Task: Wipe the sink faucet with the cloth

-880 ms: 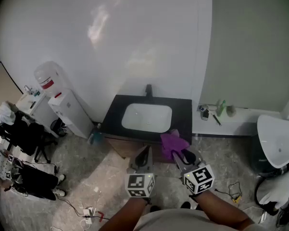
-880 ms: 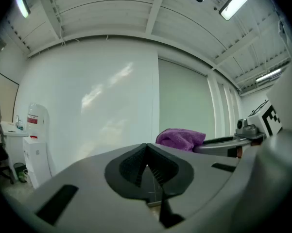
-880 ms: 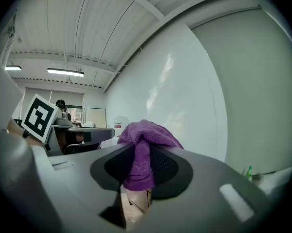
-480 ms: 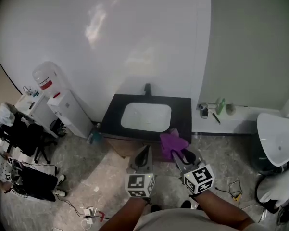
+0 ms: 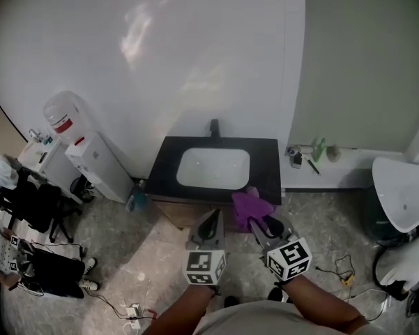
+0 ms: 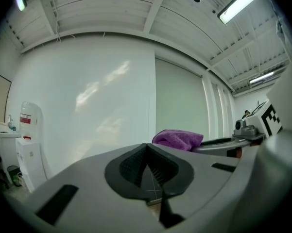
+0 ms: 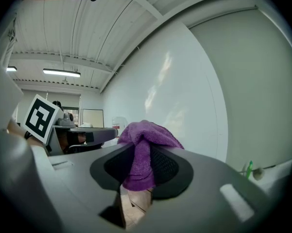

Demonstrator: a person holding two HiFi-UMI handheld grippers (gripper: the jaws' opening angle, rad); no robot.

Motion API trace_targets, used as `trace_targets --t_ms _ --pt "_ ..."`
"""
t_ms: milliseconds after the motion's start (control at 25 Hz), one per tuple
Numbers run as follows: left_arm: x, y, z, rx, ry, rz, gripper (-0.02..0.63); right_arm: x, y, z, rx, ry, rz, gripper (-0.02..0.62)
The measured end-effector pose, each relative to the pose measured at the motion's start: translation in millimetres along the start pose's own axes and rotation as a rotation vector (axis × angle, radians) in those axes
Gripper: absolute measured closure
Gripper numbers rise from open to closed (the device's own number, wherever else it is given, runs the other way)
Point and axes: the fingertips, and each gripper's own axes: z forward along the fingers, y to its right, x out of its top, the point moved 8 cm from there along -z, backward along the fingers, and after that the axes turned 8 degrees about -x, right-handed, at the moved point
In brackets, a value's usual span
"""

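Two grippers hovered just off the black counter's [image 5: 266, 167] front edge: the left gripper [image 5: 212, 216] with jaws pressed together on nothing, the right gripper [image 5: 256, 223] pinching the purple cloth [image 5: 249, 204]. The faucet [image 5: 214, 128] stood at the back edge, behind the basin [image 5: 213, 167]. Reaching it well probably meant carrying the cloth across the open basin, minding the wall close behind.

Right gripper [image 7: 142, 171] fingers pinch purple cloth [image 7: 145, 144].

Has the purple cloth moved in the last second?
No. The purple cloth, clamped in the right gripper, still overlaps the front right corner of the black countertop.
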Motion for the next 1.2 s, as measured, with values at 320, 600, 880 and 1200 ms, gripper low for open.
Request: trace_targets --t_ms 320,600,880,1200 --pt "-2.9 -30.8 -0.4 -0.049 -0.022 -0.019 0.600 -6.9 -17.3 23.8 -0.021 -0.013 0.020 0.495" --pt "-12.1 -71.7 51.2 -0.035 -0.032 -0.025 0.600 -16.3 14.8 92.1 0.011 -0.032 0.040 0.495" --pt "-28.8 -162.7 169.5 0.009 -0.070 -0.035 0.600 -29.7 92.1 238.8 0.093 -0.062 0.038 0.495" --pt "-49.2 -254.3 337.1 0.055 -0.099 -0.113 0.600 -42.6 203.5 409.5 0.157 -0.167 0.055 0.495"
